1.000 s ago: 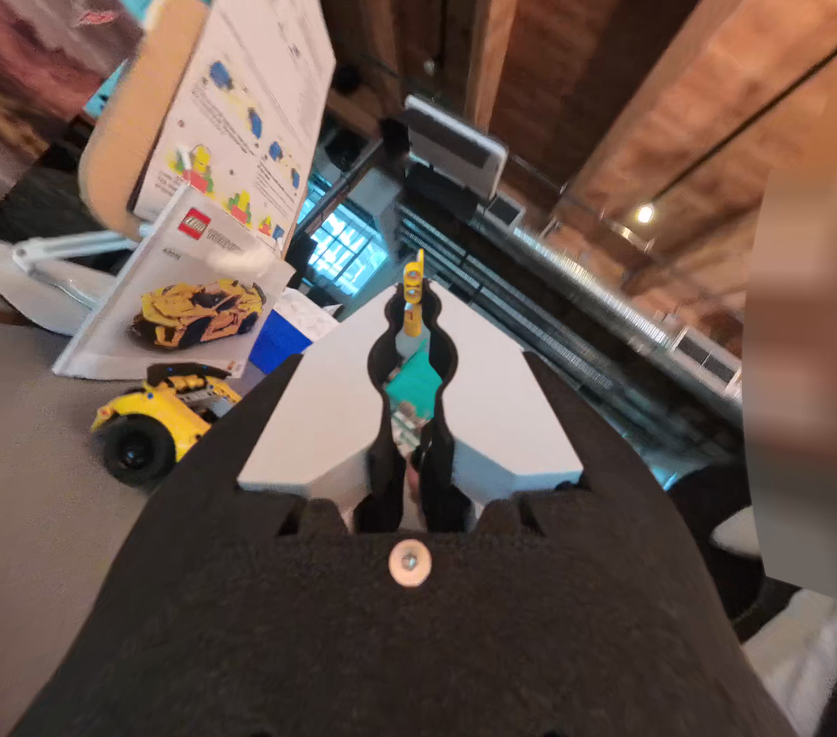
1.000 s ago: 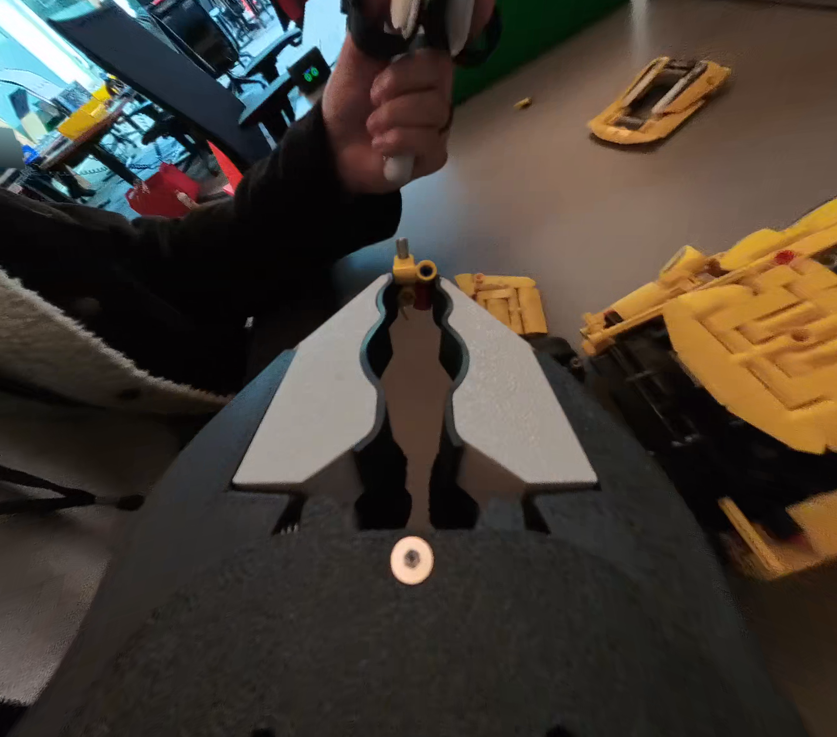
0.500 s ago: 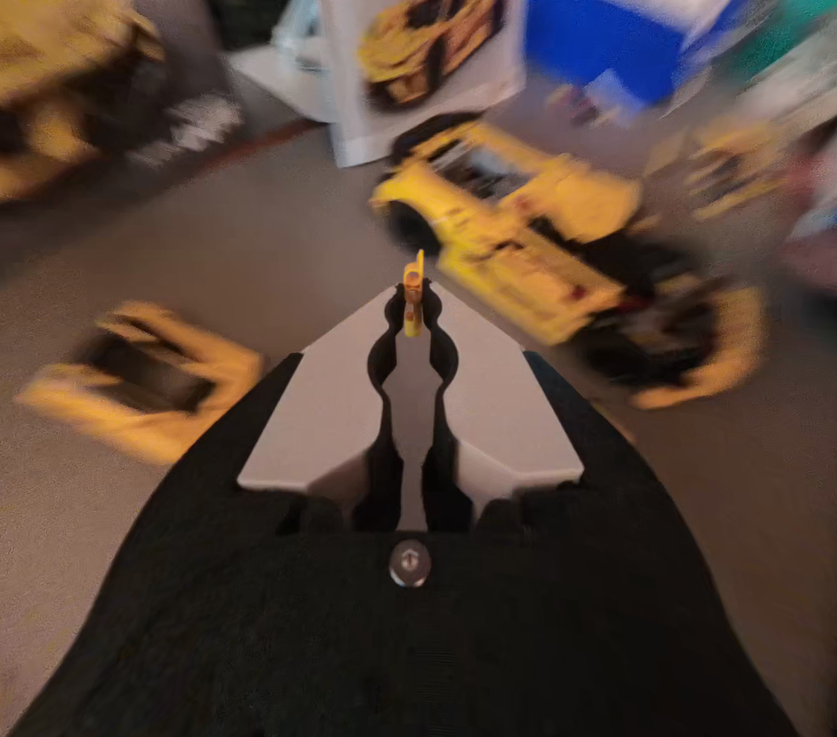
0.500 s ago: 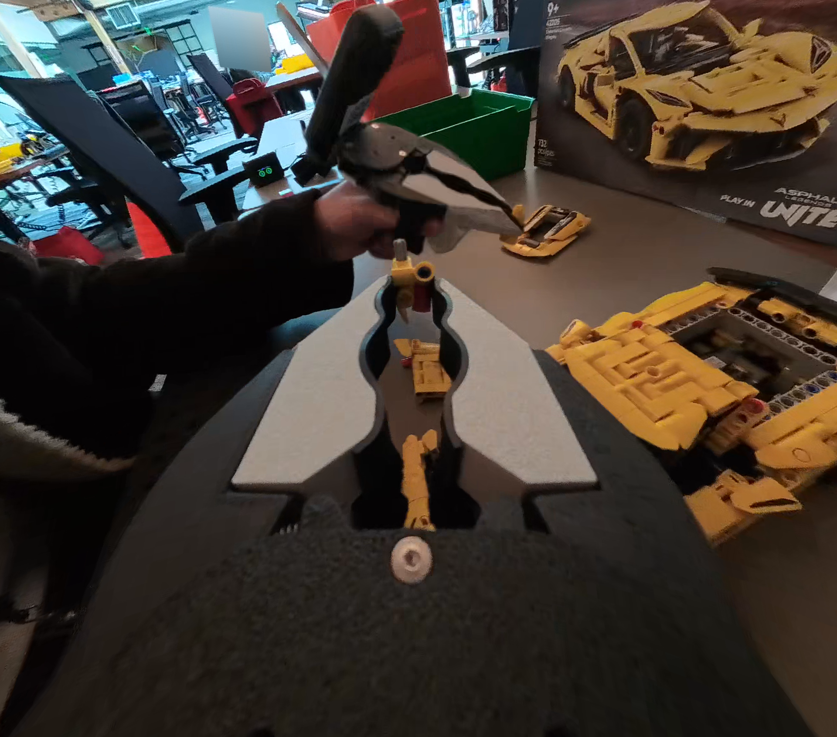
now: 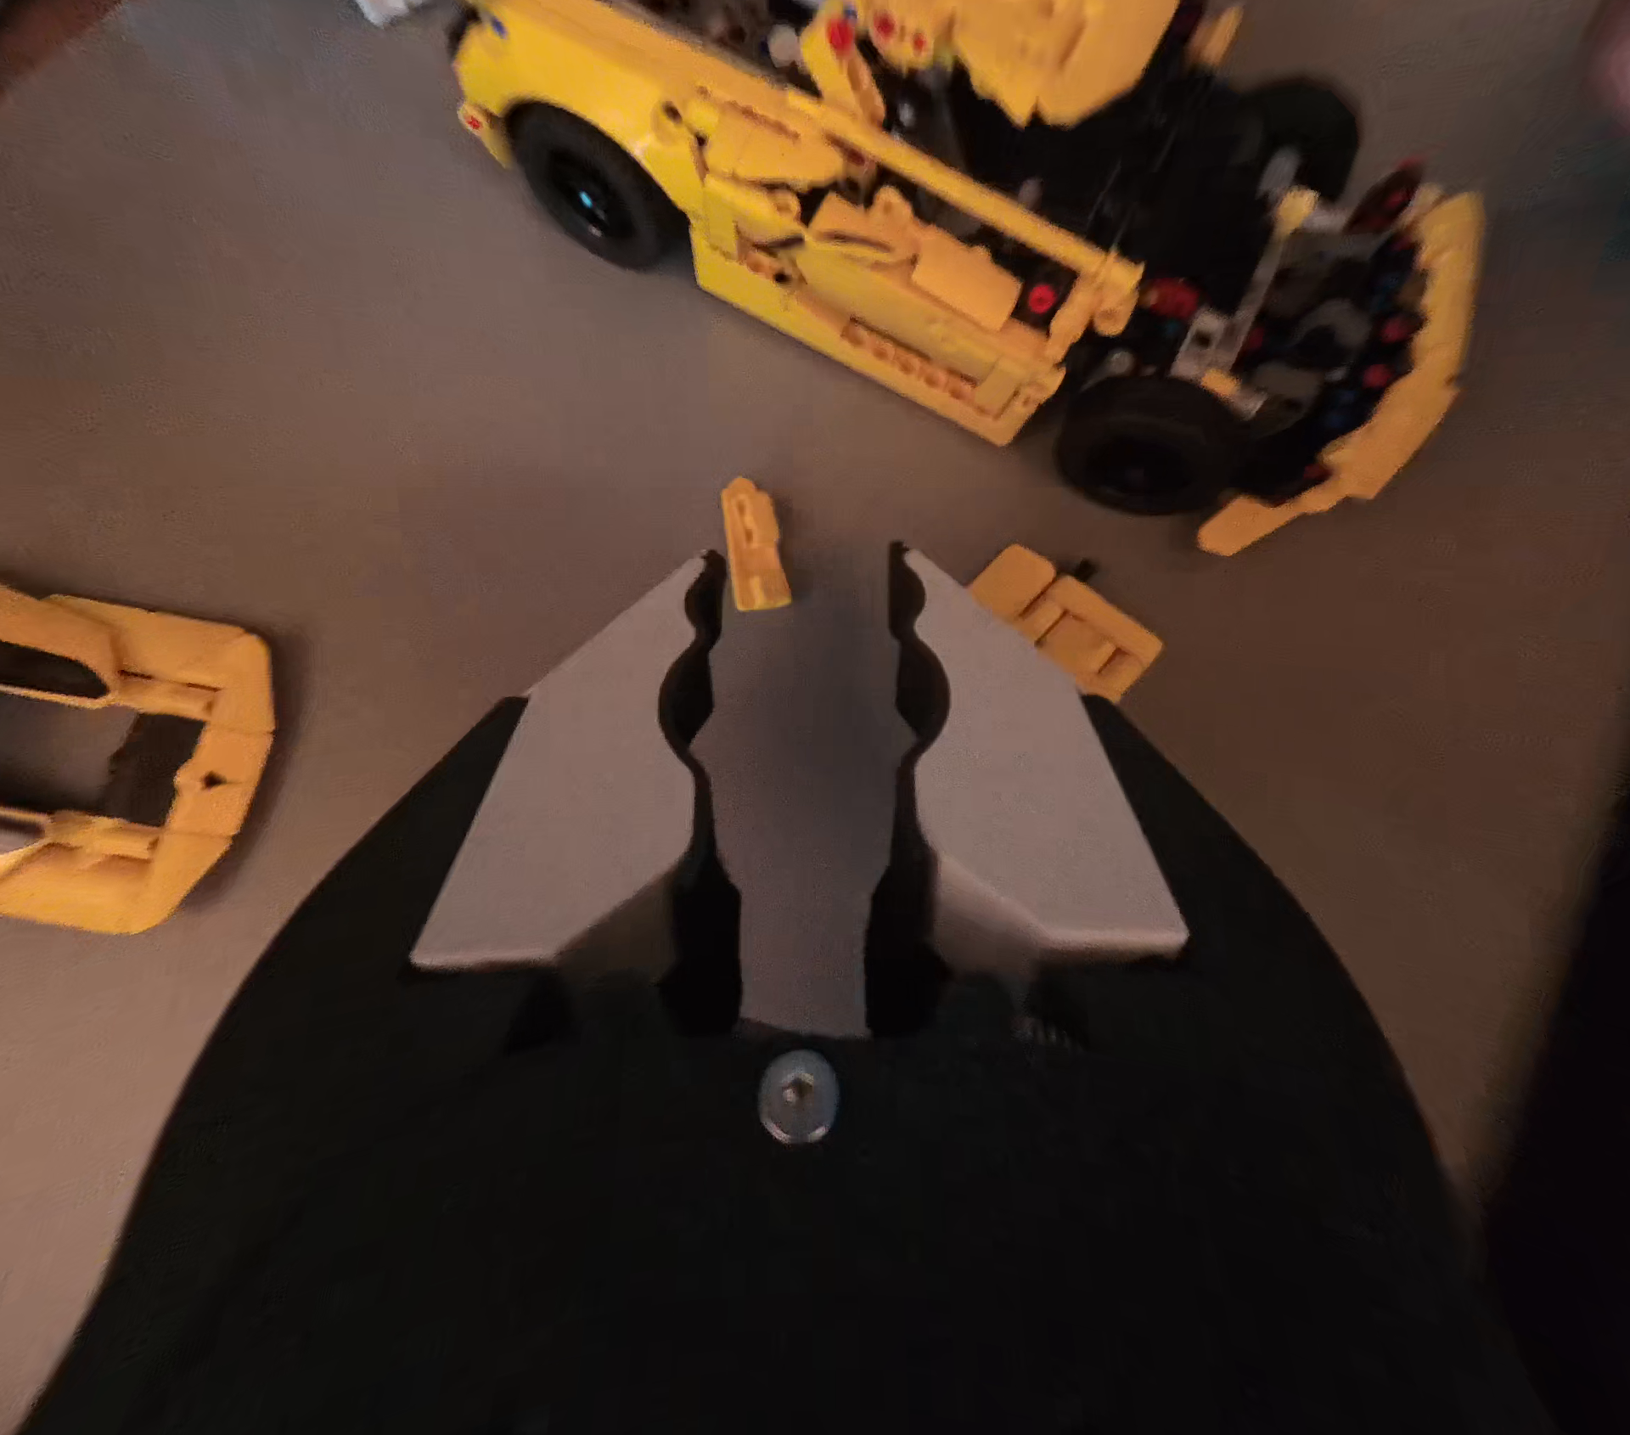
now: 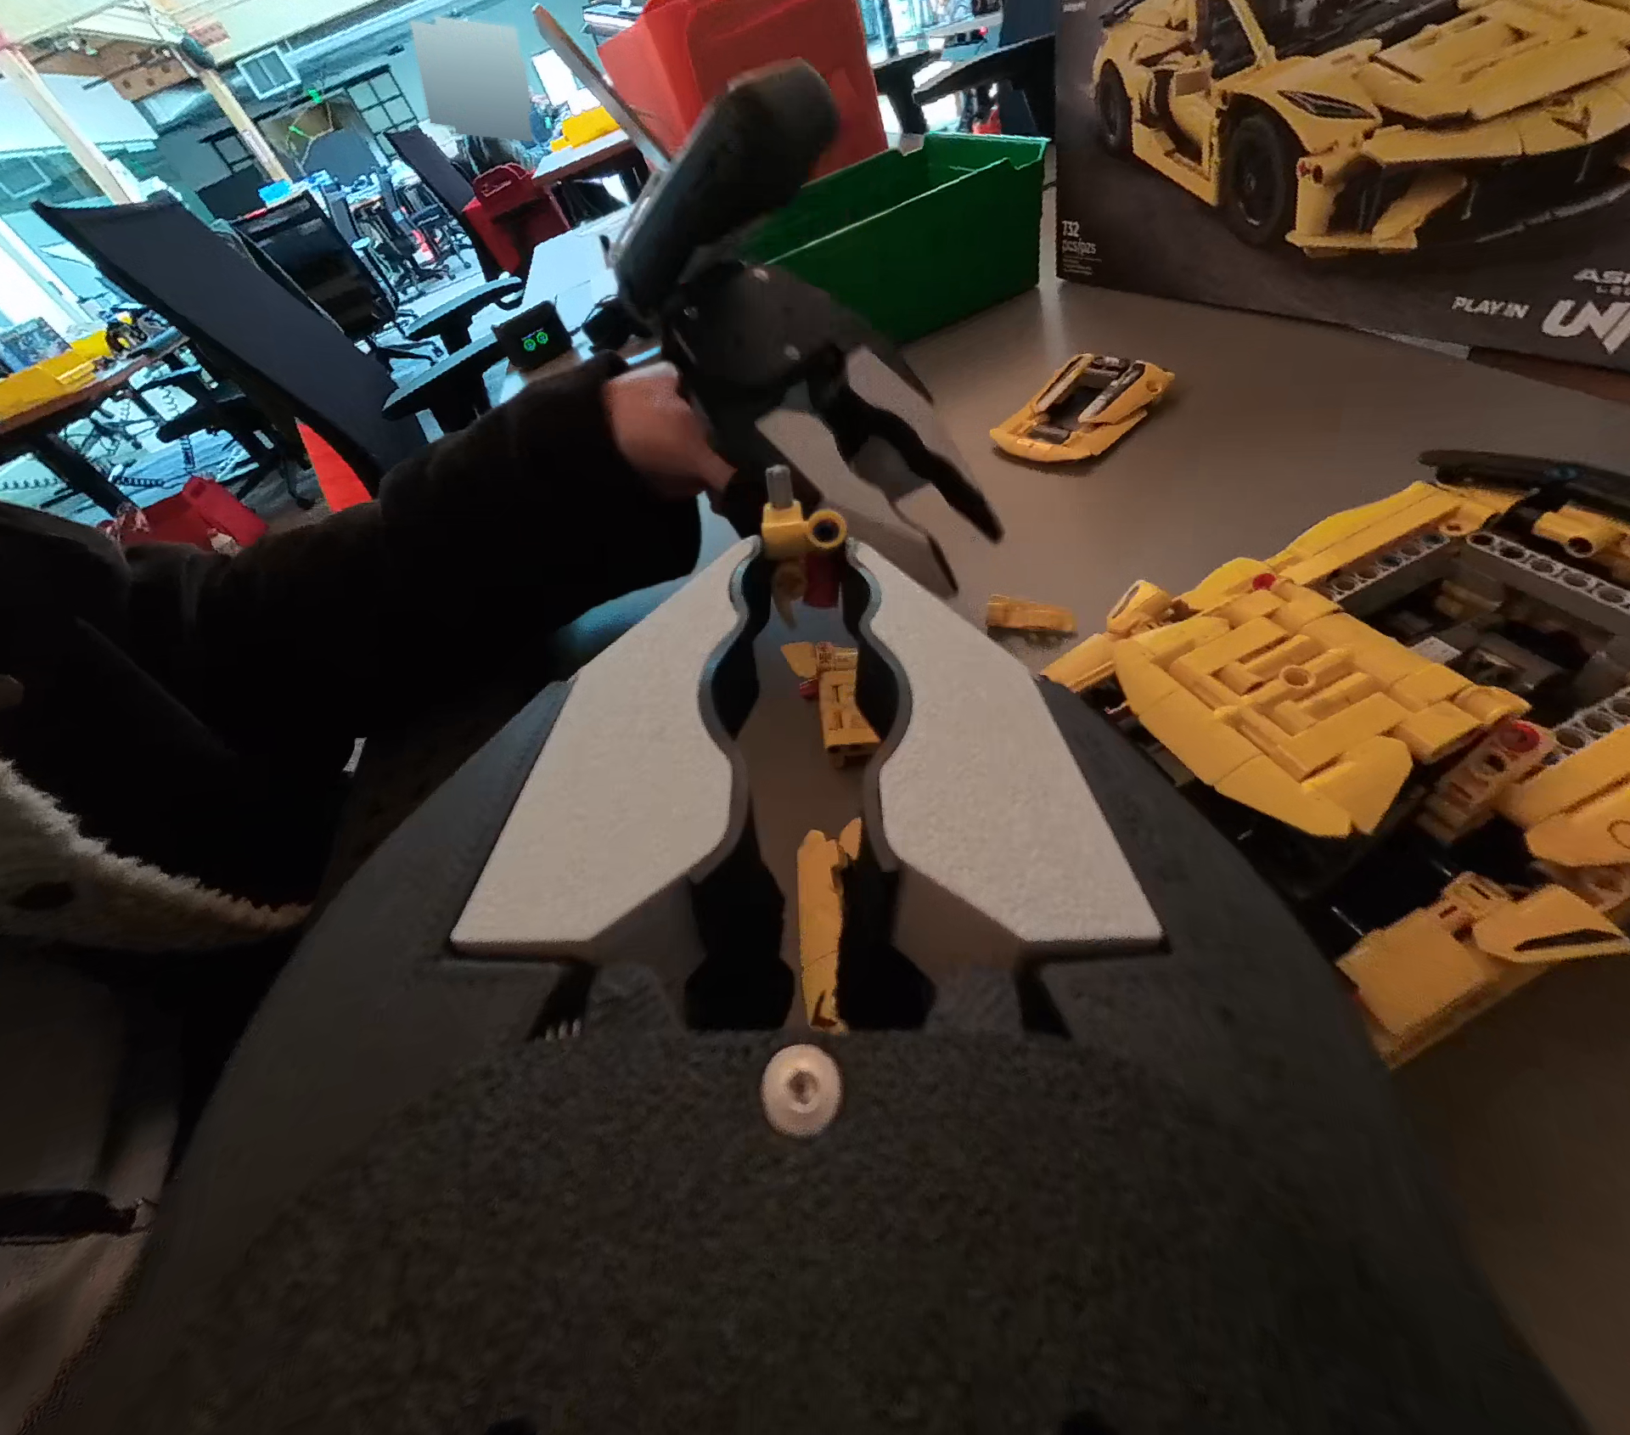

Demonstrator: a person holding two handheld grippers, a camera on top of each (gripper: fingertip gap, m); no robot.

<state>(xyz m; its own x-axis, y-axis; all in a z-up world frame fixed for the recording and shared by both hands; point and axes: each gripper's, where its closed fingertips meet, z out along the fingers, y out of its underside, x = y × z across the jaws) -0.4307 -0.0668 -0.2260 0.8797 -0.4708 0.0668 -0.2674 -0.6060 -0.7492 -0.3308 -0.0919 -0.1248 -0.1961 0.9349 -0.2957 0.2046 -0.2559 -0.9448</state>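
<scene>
Left gripper (image 5: pixel 803 568), black-bodied with grey wedge fingers, hangs spread wide and empty above the grey tabletop (image 5: pixel 309 352). Beyond its tips stands the big half-built yellow brick car (image 5: pixel 882 175), its wheels on the table and its body slanting away to the gripper's right. Well to the left of the car lies a flat yellow bodywork panel with a dark opening (image 5: pixel 123 757). Just past the right fingertip sits a small yellow plate assembly (image 5: pixel 1067 621). Smallest and nearest, a short yellow brick piece (image 5: pixel 754 546) lies on the table just ahead of the left fingertip, its long axis running roughly along the fingers, nearly upright in the picture.

Right gripper (image 6: pixel 798 555) is pinched on a tiny yellow connector with a grey pin and red stub (image 6: pixel 794 532), held up beside the car.
</scene>
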